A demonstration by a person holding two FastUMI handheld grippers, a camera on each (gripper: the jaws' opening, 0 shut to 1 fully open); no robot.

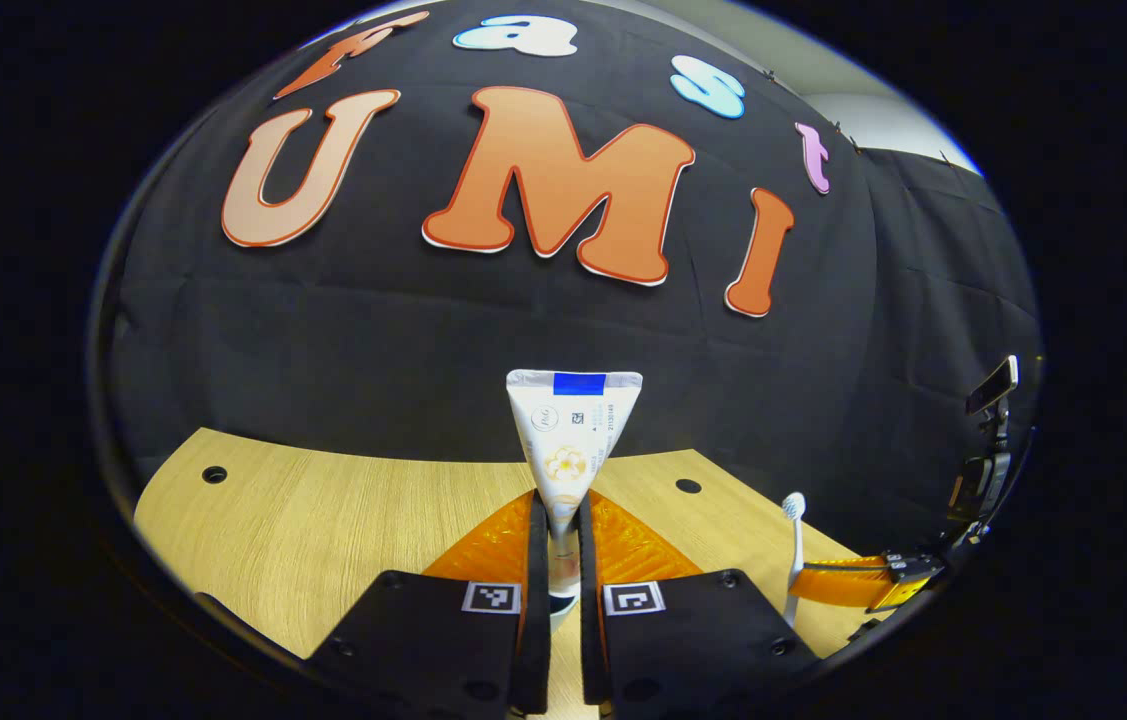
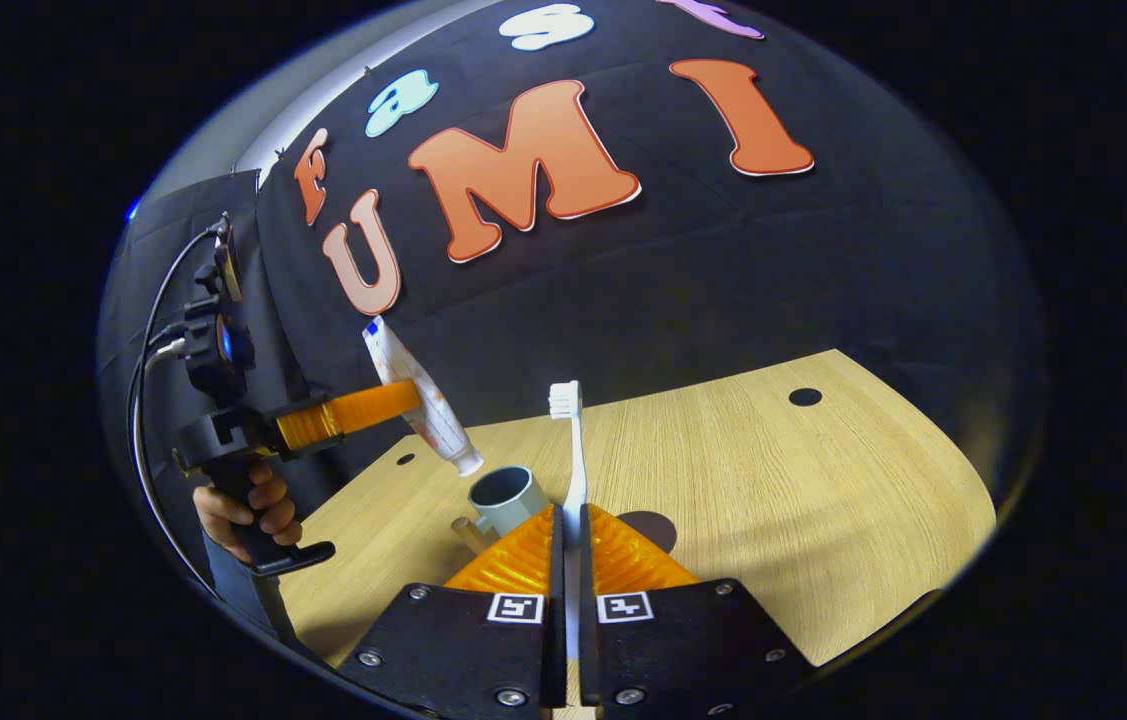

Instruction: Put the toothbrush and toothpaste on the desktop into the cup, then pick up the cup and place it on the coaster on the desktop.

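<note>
Pale wood grain runs across the worktop (image 2: 773,480), where a grey-green cup (image 2: 508,497) stands at about the 9 o'clock side of the right hand-held gripper (image 2: 571,545). That gripper pinches a white toothbrush (image 2: 573,450) upright, bristles at 12 o'clock. The left hand-held gripper (image 1: 563,540) is clamped on a white toothpaste tube (image 1: 571,440), crimped end up; in the right gripper view the tube (image 2: 423,395) hangs tilted, its cap just above and to 10 o'clock of the cup's mouth. The step in hand looks like loading the cup, toothpaste first. The next move would call for bringing the cap over the opening, lowering, then spreading the fingers, while the toothbrush waits clear. A dark round patch (image 2: 650,528) just beyond the right fingers may be the coaster, though it is partly hidden. The cup's base is cut off behind those fingers, and a wooden piece (image 2: 471,535) beside it is hard to make out.
</note>
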